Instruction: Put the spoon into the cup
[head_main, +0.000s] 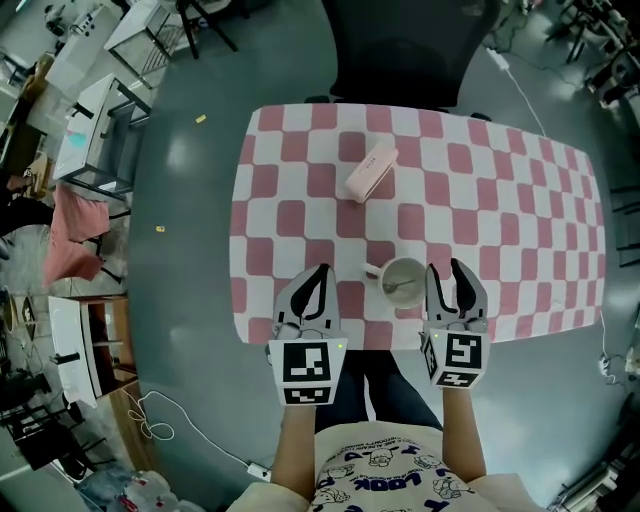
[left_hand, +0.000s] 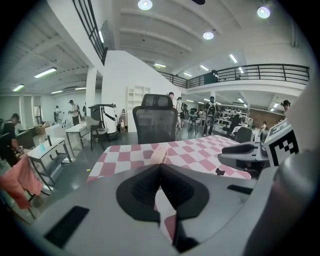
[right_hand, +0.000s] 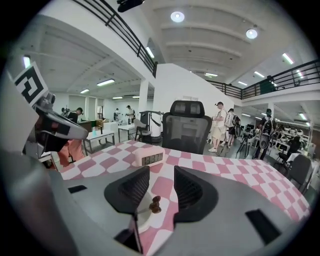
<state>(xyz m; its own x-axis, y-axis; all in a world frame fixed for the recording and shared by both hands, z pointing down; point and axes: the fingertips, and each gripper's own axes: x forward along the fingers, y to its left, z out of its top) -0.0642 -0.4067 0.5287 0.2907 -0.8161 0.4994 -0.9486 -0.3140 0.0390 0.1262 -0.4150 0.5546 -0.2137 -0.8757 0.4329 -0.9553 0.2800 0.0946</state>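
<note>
One spoon (head_main: 400, 288) lies inside the cup (head_main: 420, 266), its bowl down in the white interior and its handle leaning on the rim toward the person. The right gripper (head_main: 446, 268) is just right of the cup, at the near edge of the checked table (head_main: 500, 200). It points away from the person and tilts somewhat downward, with its marker cube (head_main: 458, 358) nearest the body. In the right gripper view its jaws are spread. The spoon's brown knobbed end (right_hand: 155, 203) stands in the gap between them, nearer the jaw on that view's left, and neither pad presses on it. A white curve below the knob looks like the cup's rim (right_hand: 145, 220). The left gripper (head_main: 320, 272) is left of the cup, past its small handle, at much the same forward, downward slant. Its jaws are pressed together at the tips (left_hand: 160, 166) with nothing between them. Both forearms reach in from the bottom of the head view. Beyond the cup, toward the table's far side, lies a pink clock (head_main: 371, 172), and a dark chair (head_main: 400, 50) stands past the far edge.
</note>
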